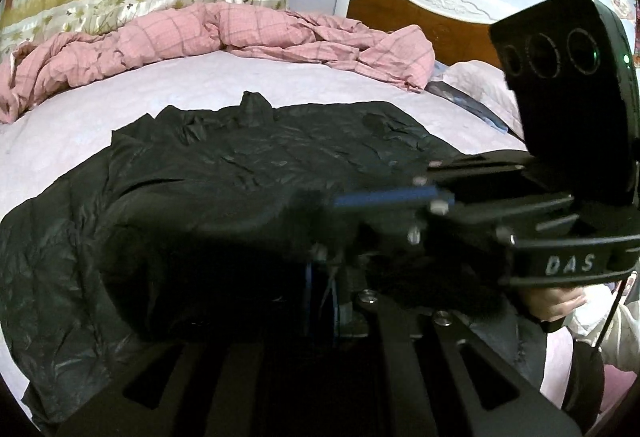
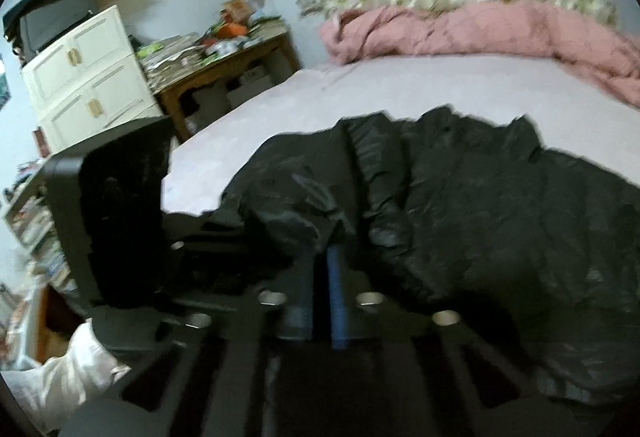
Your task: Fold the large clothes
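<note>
Both pairs of jaws were closed: the left gripper (image 1: 320,269) and the right gripper (image 2: 326,269) each pinched the near edge of the black jacket (image 1: 248,165). Glossy, quilted and creased, it lay spread on the pale lilac bed (image 1: 120,97), a pink checked duvet (image 1: 224,37) bunched beyond.

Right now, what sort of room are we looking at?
Most likely a bedroom in a home: a bed with a carved headboard, a rumpled pink quilt along its far side, and a cream cabinet beside a cluttered wooden table.
</note>
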`<state>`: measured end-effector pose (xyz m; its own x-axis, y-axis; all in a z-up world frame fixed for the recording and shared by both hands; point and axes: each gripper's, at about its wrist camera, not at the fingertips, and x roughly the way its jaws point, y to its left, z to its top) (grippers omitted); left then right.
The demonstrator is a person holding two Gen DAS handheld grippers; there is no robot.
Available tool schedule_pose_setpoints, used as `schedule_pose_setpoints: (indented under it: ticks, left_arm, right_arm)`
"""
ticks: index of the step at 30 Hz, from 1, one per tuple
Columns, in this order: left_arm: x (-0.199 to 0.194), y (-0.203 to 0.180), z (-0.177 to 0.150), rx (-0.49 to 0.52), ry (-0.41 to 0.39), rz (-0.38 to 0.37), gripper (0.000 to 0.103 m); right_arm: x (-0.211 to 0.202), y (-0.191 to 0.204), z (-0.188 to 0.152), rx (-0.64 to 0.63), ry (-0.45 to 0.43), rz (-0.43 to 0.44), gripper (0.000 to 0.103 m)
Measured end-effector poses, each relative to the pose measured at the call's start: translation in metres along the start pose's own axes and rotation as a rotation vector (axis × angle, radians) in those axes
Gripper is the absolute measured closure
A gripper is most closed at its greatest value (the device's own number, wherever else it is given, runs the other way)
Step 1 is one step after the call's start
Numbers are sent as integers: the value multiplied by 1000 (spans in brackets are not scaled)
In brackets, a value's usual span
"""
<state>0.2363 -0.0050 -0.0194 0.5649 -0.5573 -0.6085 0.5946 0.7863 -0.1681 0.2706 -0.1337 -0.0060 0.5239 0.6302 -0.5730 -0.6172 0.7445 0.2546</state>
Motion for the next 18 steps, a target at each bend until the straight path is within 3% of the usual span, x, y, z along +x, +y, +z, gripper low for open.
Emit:
schedule_pose_setpoints:
  ticks: [3, 7, 11, 12, 14, 16, 18]
  left_arm:
    - [-2, 5, 1, -15, 1, 5, 83]
    - [-17, 22, 4, -72, -62, 29, 77]
    - [-45, 41, 5, -130, -162, 10, 72]
    - [-50, 43, 5, -136, -178, -4, 73]
    - [-51, 45, 5, -136, -179, -16, 76]
    - [-45, 44, 5, -130, -154, -23, 99]
    - [-34, 40, 4, -110, -117, -26, 100]
  right_arm:
    - [-13, -6, 2, 34, -82, -54, 101]
    - [-44, -16, 6, 18, -223, -337, 102]
    - [-65, -42, 11, 53, -271, -510, 102]
    - [-67, -47, 12, 54, -264, -487, 102]
    - [-71, -54, 13, 85, -254, -349, 102]
    - [-73, -50, 12, 102, -263, -228, 101]
    - [-65, -38, 12, 75, -233, -156, 101]
